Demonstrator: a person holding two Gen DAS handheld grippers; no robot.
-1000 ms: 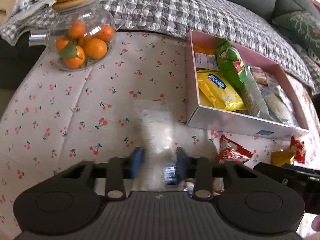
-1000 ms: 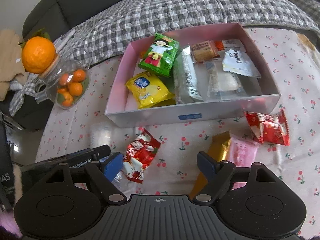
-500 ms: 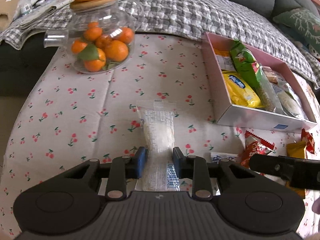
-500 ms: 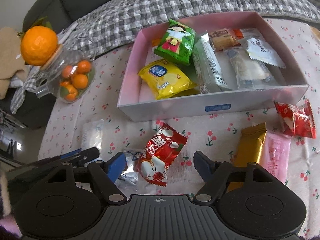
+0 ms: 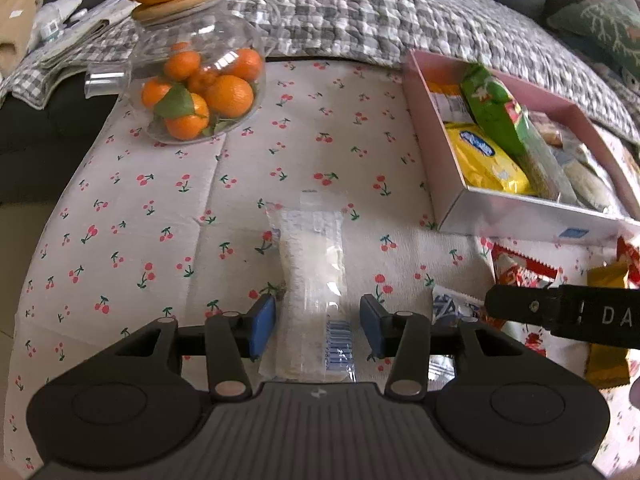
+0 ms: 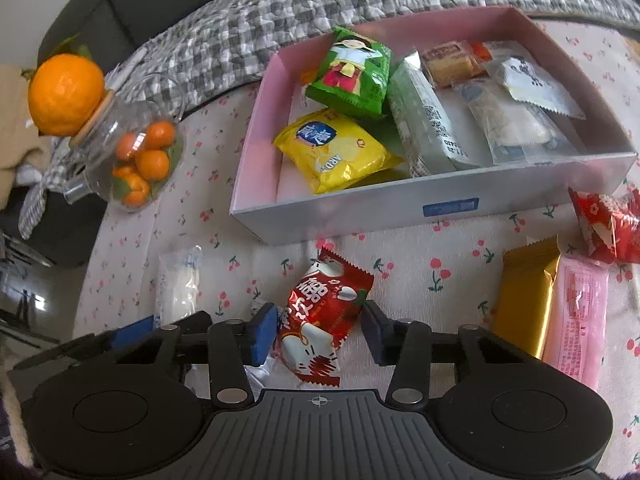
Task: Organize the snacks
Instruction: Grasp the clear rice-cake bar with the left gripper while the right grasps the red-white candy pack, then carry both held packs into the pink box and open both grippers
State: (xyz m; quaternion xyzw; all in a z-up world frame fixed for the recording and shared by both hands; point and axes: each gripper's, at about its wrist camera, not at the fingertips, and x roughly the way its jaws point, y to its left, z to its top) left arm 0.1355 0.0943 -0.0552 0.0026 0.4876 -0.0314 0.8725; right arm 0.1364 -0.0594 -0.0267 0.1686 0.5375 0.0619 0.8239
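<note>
The left gripper (image 5: 318, 330), tilted steeply down at the table, is opening: its blue pads stand clear of the clear white-filled packet (image 5: 313, 276) lying between them, left of the pink box (image 5: 516, 210). Only the right wrist view shows the right gripper (image 6: 320, 332), equally tilted, closing around the red packet (image 6: 324, 316) just before the box, pads not yet visibly pressing.

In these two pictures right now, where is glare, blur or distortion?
Left wrist view: sharp; fisheye bends the table edge; glare on the glass jar and the clear packet. Right wrist view: also sharp and curved; shine on the red packet and gold packet; far corners go dark.
</note>
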